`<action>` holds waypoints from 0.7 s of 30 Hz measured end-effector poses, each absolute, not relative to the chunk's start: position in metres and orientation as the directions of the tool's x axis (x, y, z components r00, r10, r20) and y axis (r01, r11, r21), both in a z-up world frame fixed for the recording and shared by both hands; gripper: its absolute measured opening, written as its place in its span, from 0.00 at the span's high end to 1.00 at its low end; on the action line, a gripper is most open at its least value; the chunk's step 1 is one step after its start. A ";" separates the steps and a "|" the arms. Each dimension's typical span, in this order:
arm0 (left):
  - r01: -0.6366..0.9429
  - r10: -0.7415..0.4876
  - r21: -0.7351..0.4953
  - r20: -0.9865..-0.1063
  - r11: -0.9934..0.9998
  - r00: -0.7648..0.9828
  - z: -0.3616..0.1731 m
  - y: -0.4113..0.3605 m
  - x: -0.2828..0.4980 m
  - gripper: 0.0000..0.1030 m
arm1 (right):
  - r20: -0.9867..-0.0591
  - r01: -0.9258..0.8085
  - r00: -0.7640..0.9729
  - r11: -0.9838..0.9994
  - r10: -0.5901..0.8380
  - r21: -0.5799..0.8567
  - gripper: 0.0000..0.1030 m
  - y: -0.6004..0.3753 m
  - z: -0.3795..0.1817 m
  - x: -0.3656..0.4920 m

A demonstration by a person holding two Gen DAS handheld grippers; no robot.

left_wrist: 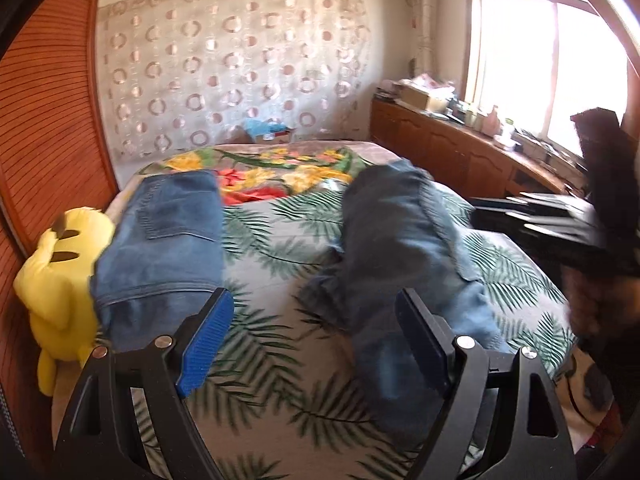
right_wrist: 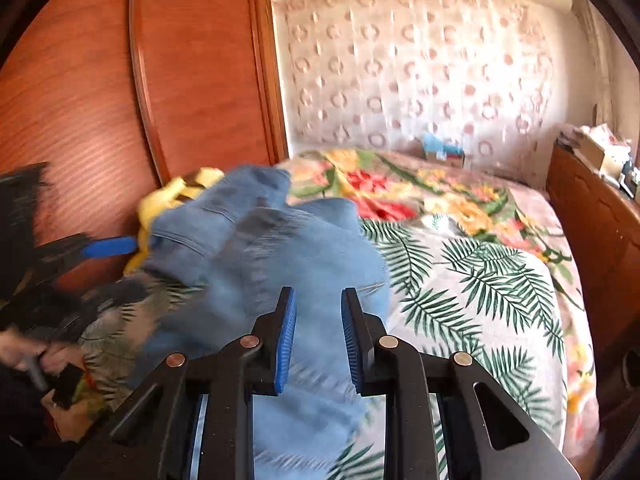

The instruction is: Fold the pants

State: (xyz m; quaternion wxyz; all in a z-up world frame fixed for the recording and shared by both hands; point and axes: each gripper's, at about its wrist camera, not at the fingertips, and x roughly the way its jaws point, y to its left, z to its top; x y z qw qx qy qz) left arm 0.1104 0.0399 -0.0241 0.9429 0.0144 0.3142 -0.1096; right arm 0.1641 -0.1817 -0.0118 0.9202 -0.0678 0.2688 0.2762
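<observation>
Left gripper (left_wrist: 316, 336) has its jaws spread wide with nothing between them, just hovering over the bed (left_wrist: 280, 248). Right gripper (right_wrist: 319, 340) has only a narrow gap between its blue pads, and nothing is pinched in there either, the denim is underneath and behind it, not in the grip. The jeans (left_wrist: 404, 248) are lying loose on the palm-leaf bedspread, kinda rumpled, long axis running from the near edge of the bed up toward the wall; can't really tell which end is the waist, it's blurry. In the left wrist view they sit right of center, partly ahead of the right-hand finger. Off to the left there's a folded pair (left_wrist: 168, 240) already lying flat, also pointing lengthwise up the bed, right against a yellow plush (left_wrist: 60, 280) next to the wooden wardrobe (left_wrist: 48, 120). Dresser (left_wrist: 440, 148) under the window on the far right.
</observation>
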 end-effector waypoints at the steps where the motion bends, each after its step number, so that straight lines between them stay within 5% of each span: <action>1: 0.234 -0.208 -0.037 -0.602 0.972 0.771 -0.029 0.034 0.109 0.19 | -0.552 -0.561 0.683 0.828 0.479 0.026 0.77 -0.170 -0.015 0.176; 10: 0.243 -0.181 -0.018 -0.721 0.970 0.669 -0.086 0.022 0.113 0.19 | -0.618 -0.597 0.646 0.801 0.449 -0.042 0.78 -0.111 -0.019 0.240; 15: 0.233 -0.205 -0.062 -0.720 0.971 0.663 -0.092 0.027 0.112 0.19 | -0.689 -0.592 0.593 0.806 0.416 -0.023 0.80 -0.088 -0.037 0.288; 21: 0.232 -0.207 -0.059 -0.696 0.971 0.687 -0.076 0.024 0.103 0.19 | -0.662 -0.569 0.612 0.822 0.433 0.012 0.80 -0.106 -0.010 0.278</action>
